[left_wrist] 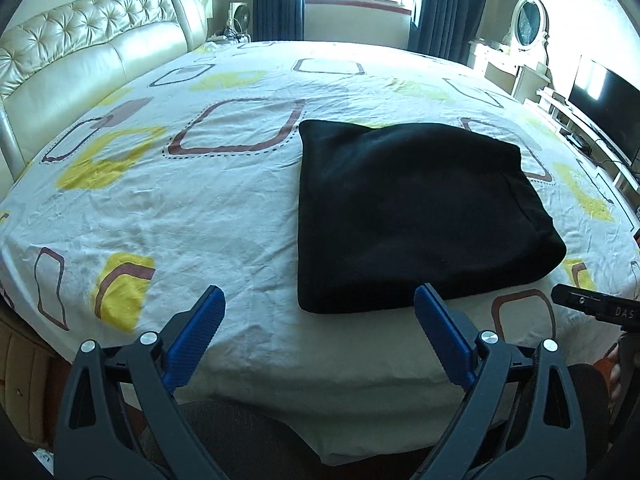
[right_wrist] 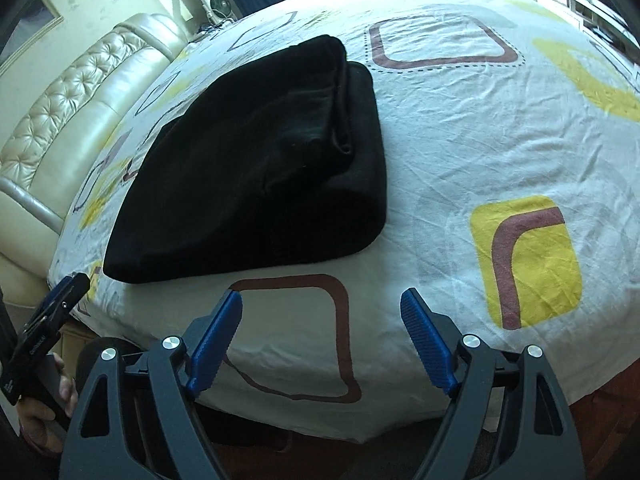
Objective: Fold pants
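Note:
The black pants [left_wrist: 416, 208] lie folded into a thick rectangle on the bed, near its front edge. They also show in the right wrist view [right_wrist: 260, 168], with folded layers visible along their far right edge. My left gripper [left_wrist: 318, 300] is open and empty, held just in front of the pants' near edge. My right gripper [right_wrist: 322, 304] is open and empty, over the sheet to the right of the pants. The right gripper's tip shows at the right edge of the left wrist view [left_wrist: 592, 304]. The left gripper shows at the lower left of the right wrist view [right_wrist: 52, 312].
The bed has a white sheet [left_wrist: 200, 208] with yellow and brown squares. A cream tufted headboard [left_wrist: 88, 52] stands at the left. A window with dark curtains [left_wrist: 276, 0], a vanity mirror [left_wrist: 528, 20] and a TV [left_wrist: 604, 108] lie beyond the bed.

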A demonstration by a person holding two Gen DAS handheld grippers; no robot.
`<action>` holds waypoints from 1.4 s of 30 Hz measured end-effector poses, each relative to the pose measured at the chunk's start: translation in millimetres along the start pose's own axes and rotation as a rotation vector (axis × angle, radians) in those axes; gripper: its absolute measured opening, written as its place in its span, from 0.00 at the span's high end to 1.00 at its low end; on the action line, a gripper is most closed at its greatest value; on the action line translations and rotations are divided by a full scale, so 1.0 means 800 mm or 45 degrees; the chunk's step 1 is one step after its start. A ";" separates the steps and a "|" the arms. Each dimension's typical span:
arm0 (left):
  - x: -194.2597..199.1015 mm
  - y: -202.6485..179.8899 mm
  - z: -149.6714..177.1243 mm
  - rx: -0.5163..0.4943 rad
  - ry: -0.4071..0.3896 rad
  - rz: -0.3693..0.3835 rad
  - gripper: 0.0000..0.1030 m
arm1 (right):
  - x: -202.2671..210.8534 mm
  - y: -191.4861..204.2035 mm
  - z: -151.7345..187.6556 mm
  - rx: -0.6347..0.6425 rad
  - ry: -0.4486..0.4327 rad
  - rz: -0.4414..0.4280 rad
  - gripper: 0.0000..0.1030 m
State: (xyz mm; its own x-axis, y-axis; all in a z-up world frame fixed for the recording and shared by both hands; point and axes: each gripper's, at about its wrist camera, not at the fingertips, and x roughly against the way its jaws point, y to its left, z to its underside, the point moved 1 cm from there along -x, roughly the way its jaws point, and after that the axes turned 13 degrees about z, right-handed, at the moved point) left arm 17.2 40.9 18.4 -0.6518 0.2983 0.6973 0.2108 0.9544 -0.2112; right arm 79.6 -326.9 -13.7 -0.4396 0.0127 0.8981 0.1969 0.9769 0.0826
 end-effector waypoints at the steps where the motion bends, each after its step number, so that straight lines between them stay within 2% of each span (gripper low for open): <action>1: 0.003 0.000 0.001 0.014 -0.013 0.000 0.05 | 0.001 0.000 0.001 0.012 -0.007 0.012 0.22; 4: 0.003 0.002 -0.002 0.066 -0.023 0.054 0.04 | 0.008 0.012 0.004 0.047 -0.067 0.042 0.22; 10: -0.010 -0.001 -0.002 0.078 0.019 0.053 0.04 | 0.013 0.020 0.009 0.037 -0.116 0.088 0.22; 16: -0.018 -0.007 0.000 0.070 0.042 0.066 0.04 | 0.004 0.020 0.009 0.033 -0.082 0.090 0.22; 42: -0.028 -0.009 0.007 0.096 0.083 0.059 0.04 | -0.006 0.020 0.013 0.021 -0.063 0.109 0.22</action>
State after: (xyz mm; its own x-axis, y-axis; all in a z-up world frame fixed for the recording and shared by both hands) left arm 26.6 27.0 0.5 -0.5934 0.3432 0.7280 0.1829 0.9384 -0.2934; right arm 75.7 -309.3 -21.6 -0.4649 0.1062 0.8790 0.2209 0.9753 -0.0009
